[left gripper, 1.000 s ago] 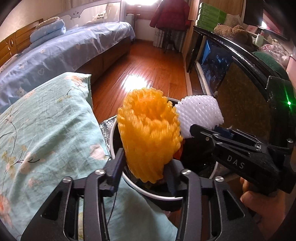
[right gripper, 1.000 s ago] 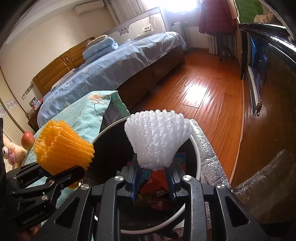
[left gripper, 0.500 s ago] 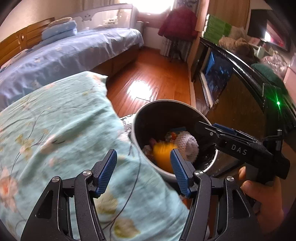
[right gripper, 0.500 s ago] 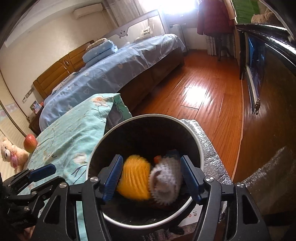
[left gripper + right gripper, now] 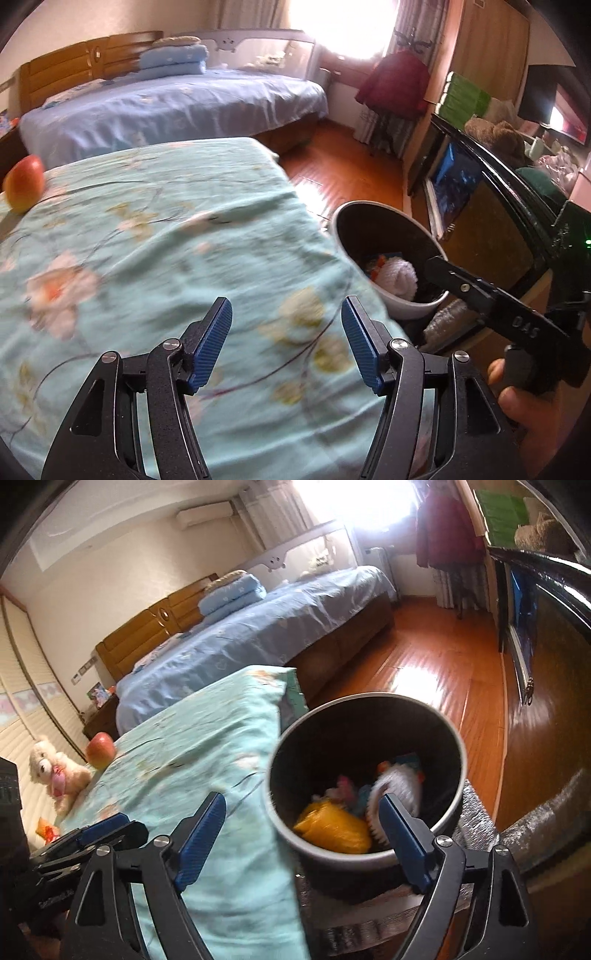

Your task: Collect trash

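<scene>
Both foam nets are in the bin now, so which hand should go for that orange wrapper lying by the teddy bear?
Probably left. The wrapper lies at the cloth's far left, past the left tool, which is open, empty and already over the cloth. The right tool, also open and empty, hangs at the bin, farther off.

left wrist view above quilt (image 5: 155,236), right wrist near bin (image 5: 458,746), both sharing bin

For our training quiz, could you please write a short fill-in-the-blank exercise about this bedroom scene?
1. The yellow foam net lies inside the ____.
2. Next to it there lies a ____ foam net.
3. The apple rests on the floral ____.
4. Both the left claw and the right claw are ____.

Missing words: bin; white; sheet; open
</scene>
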Motion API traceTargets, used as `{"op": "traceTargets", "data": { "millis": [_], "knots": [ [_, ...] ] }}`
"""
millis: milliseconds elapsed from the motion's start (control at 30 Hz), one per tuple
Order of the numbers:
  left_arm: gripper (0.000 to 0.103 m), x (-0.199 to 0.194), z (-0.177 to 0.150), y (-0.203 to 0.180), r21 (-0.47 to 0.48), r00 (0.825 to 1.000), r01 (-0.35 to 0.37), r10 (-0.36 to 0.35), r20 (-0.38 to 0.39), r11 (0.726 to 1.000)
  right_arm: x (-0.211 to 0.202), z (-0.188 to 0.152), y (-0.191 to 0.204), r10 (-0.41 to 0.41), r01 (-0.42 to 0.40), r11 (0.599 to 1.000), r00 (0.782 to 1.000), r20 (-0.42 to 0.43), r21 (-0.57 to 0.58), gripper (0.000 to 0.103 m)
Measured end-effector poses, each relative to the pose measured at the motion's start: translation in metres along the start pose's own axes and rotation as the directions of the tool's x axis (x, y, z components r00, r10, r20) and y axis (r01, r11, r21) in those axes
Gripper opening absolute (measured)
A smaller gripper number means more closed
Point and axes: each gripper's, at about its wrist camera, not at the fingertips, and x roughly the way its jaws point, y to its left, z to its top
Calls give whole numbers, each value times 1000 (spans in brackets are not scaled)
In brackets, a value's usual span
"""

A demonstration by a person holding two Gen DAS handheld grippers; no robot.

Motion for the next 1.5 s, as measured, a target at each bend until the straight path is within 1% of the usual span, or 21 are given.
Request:
{"op": "traceTargets", "data": {
  "millis": [200,333,433,533,600,633,667,700,767,800,833,1000,1067,1100,1233,1300,1400,1500],
  "knots": [
    [63,-31,-22,22,-31,998,-39,41,50,999,-15,-16,27,23,-22,999,999,38,-41,89],
    [63,-58,-32,29,-42,993,-68,72,97,997,-26,-22,45,37,-32,997,998,59,-76,89],
    [65,-78,-35,31,-47,986,-85,90,142,995,-38,-24,60,49,-40,993,995,88,-110,90],
    [67,-99,-39,33,-57,973,-113,122,195,992,-55,-21,72,63,-45,989,990,129,-138,92],
    [72,-113,-43,35,-71,959,-141,154,239,987,-68,-19,82,67,-39,986,983,171,-160,96],
    [78,-122,-46,37,-80,946,-163,178,269,983,-76,-18,87,68,-32,984,977,201,-176,99],
    [85,-126,-48,38,-86,938,-177,195,286,980,-82,-18,90,69,-26,982,972,223,-188,101],
    [89,-132,-51,39,-95,924,-200,220,314,975,-88,-18,94,71,-20,979,966,249,-202,103],
    [101,-140,-55,41,-107,899,-237,260,354,966,-96,-21,102,75,-6,973,953,293,-229,103],
    [103,-144,-58,43,-116,881,-264,288,376,958,-98,-24,106,67,12,970,946,317,-242,103],
    [103,-147,-60,44,-123,870,-279,304,387,953,-99,-26,107,63,23,968,941,331,-249,103],
    [103,-151,-68,49,-133,837,-325,350,420,936,-97,-42,111,55,55,963,918,392,-263,103],
    [103,-152,-71,50,-129,824,-345,365,434,930,-97,-47,112,58,56,962,914,401,-266,103],
    [103,-152,-73,50,-128,814,-360,378,442,924,-96,-49,112,60,56,962,912,405,-268,103],
    [103,-155,-75,50,-132,798,-377,394,456,917,-94,-53,115,65,58,957,911,407,-284,103],
    [103,-157,-75,50,-134,793,-381,398,461,915,-91,-54,118,59,67,953,915,399,-295,103],
    [103,-158,-77,48,-133,783,-397,411,467,908,-87,-56,120,68,54,952,922,380,-301,103],
    [103,-158,-78,45,-127,780,-408,417,467,904,-84,-58,122,67,53,950,928,367,-306,103]
  ]
}}
